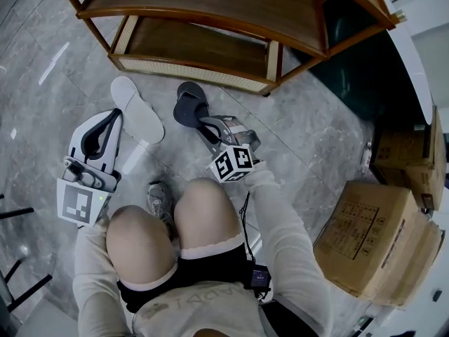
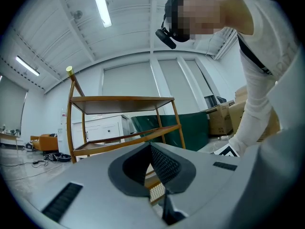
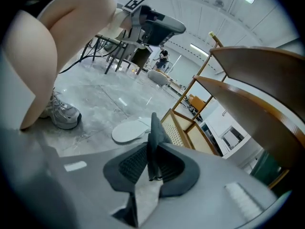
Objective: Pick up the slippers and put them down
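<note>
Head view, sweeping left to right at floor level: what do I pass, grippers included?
left gripper → white slipper → dark slipper → right gripper, its fingers shut on that slipper → cardboard box

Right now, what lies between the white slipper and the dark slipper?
Nothing but bare floor, as the head view shows. The white slipper lies on it; the right tool grips the dark slipper.

One white slipper [image 1: 137, 114], one dark slipper [image 1: 188, 105], one wooden shelf [image 1: 210, 5], one sneaker [image 1: 160, 201]
</note>
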`<state>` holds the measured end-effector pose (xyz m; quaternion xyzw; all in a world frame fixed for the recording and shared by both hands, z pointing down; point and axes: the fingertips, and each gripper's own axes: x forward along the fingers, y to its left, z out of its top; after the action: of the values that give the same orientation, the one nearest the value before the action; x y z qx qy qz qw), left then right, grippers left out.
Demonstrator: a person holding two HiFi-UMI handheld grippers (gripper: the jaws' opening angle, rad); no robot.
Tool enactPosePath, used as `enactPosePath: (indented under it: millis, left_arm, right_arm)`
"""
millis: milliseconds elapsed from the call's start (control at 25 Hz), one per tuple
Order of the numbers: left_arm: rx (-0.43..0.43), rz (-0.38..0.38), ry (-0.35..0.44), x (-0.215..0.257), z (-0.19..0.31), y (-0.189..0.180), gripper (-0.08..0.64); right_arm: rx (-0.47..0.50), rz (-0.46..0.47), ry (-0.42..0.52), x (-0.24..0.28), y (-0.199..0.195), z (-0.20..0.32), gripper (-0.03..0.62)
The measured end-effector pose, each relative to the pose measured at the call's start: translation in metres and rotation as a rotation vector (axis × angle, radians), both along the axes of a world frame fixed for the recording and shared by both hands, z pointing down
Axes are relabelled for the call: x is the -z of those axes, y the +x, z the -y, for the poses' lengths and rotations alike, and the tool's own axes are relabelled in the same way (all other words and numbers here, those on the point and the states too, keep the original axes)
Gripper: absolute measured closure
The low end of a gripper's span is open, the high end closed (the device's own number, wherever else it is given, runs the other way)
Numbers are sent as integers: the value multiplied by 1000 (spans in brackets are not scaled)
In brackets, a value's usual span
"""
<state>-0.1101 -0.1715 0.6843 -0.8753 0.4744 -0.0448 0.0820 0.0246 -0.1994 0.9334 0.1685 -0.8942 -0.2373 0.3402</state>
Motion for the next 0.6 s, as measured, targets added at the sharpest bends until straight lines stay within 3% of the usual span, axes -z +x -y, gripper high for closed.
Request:
enactPosePath:
  millis: [600]
  left_arm:
    - [13,6,-56,-29,9,-2,555]
  right_arm:
    - [-25,-163,-48,-76,20,7,520]
